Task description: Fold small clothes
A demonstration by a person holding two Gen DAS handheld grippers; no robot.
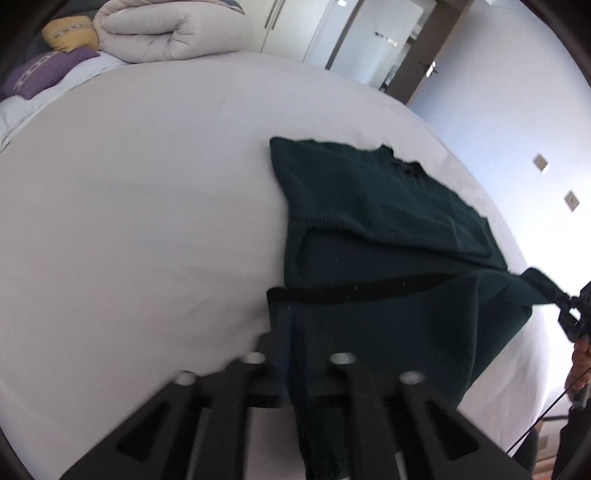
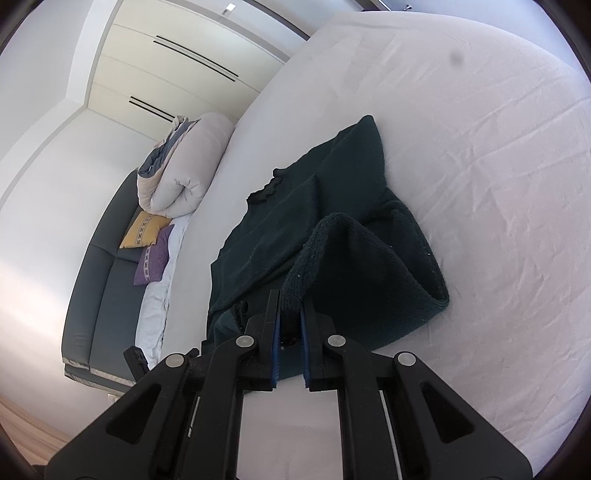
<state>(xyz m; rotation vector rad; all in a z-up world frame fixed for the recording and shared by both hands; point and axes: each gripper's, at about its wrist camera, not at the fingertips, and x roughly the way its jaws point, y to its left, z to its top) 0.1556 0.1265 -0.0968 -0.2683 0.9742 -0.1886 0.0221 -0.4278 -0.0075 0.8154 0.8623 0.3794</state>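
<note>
A dark green knitted sweater (image 1: 369,206) lies on the white bed sheet (image 1: 129,221), its neckline at the far end. My left gripper (image 1: 295,332) is shut on the sweater's near hem corner and holds it lifted off the sheet. My right gripper (image 2: 290,310) is shut on the other hem corner, the ribbed edge (image 2: 314,251) rising out of the jaws. It also shows in the left wrist view (image 1: 532,280) at the right, pinching the cloth. The lower part of the sweater (image 2: 332,206) is raised and bent over the body, with a sleeve folded across the chest.
A rolled beige duvet (image 1: 166,33) with yellow (image 1: 70,35) and purple cushions (image 1: 40,74) lies at the bed's head. A dark sofa (image 2: 99,277) stands beside the bed, wardrobes (image 2: 177,55) behind. The person's hand (image 1: 580,365) is at the right edge.
</note>
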